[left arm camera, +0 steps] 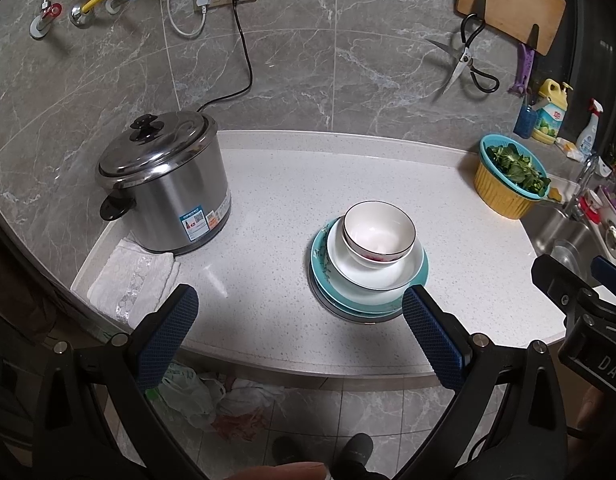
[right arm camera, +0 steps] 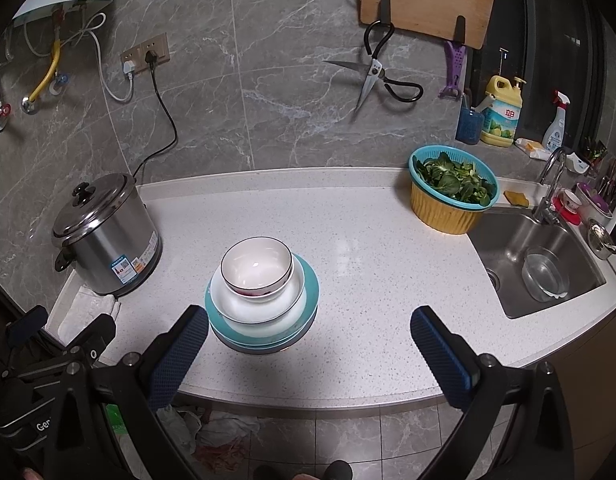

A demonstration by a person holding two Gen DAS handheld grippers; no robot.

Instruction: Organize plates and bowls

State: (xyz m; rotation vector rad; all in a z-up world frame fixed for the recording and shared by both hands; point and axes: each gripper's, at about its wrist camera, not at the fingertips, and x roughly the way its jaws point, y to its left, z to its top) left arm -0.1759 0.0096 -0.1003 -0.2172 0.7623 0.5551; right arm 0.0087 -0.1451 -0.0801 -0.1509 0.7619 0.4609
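A small white bowl (right arm camera: 256, 266) is seen nested in a wider white bowl (right arm camera: 256, 308) on teal plates (right arm camera: 263, 332), near the countertop's (right arm camera: 368, 264) front edge. The stacking appears done. The left gripper (left arm camera: 299, 332) and right gripper (right arm camera: 308, 350) are held wide apart, empty, just short of the stack.

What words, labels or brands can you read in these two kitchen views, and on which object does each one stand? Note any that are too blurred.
"DAS": partial white letters on the right gripper's black body, cut off at the left wrist view's edge.
"Ger": partial white letters on the left gripper's body, cut off in the right wrist view.
Yellow detergent bottle: red two-character logo, too blurred to read.
Rice cooker stickers: too small.
Spray bottle label: too small.
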